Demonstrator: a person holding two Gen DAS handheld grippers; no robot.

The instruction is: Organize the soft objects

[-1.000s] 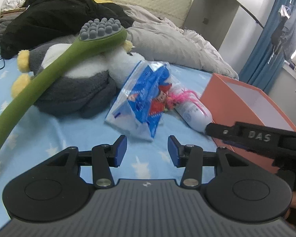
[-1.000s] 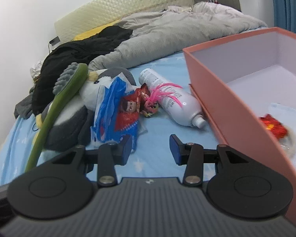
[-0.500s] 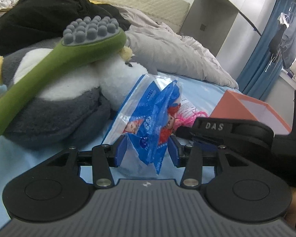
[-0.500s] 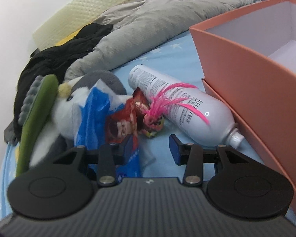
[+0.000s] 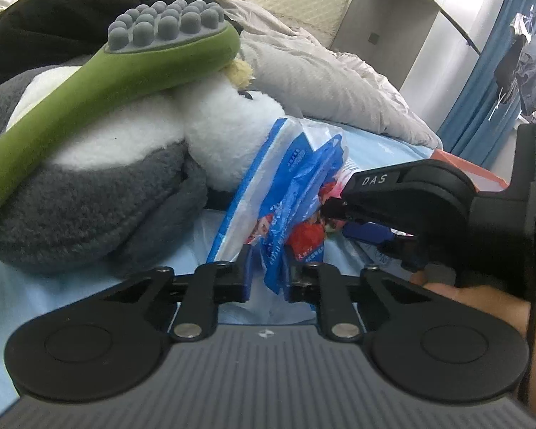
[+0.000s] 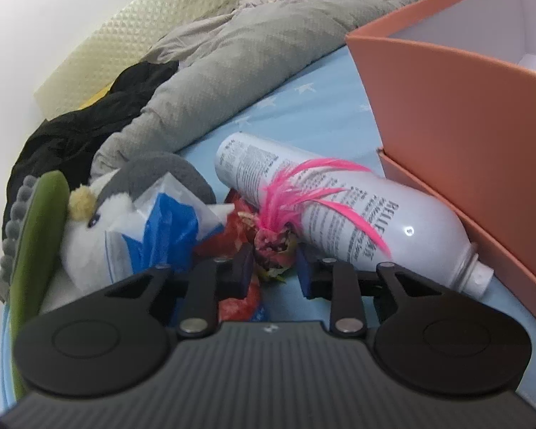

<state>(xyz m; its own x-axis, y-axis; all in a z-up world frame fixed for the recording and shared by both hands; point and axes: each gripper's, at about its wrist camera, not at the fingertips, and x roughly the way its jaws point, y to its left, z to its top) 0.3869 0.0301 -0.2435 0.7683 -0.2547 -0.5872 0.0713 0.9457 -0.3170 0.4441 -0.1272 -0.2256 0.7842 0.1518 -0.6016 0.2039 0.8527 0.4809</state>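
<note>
**Pinching at the pile beside the plush penguin**

Sprawling across the far side of the blue star-print bedsheet, a grey quilt lies behind the plush penguin, with a heap of black clothing next to the quilt, also beyond the penguin. An orange box stands open-topped well to the right of the penguin, its near wall almost touching the nozzle end of a white spray bottle that lies on its side between box and penguin.

The penguin itself, grey and white with a yellow tuft, lies on the sheet. A green long-handled massage brush rests across its body, grey nubs upward, head over the penguin's head.

Leaning against the penguin's white face is a blue and white plastic bag. The left gripper has just been closing, and its fingers now pinch the bag's crumpled lower edge, jaws drawn nearly together on the plastic.

Just right of the bag, on the side away from the penguin, lies a red printed packet, and against the bottle sits a small toy with pink feathers. The right gripper has also just been closing; the toy's body sits between its fingers, narrowly parted, and whether the pads actually press on it I cannot tell. In the left wrist view, a hand holds the right gripper at the bag's far side from the penguin.
</note>
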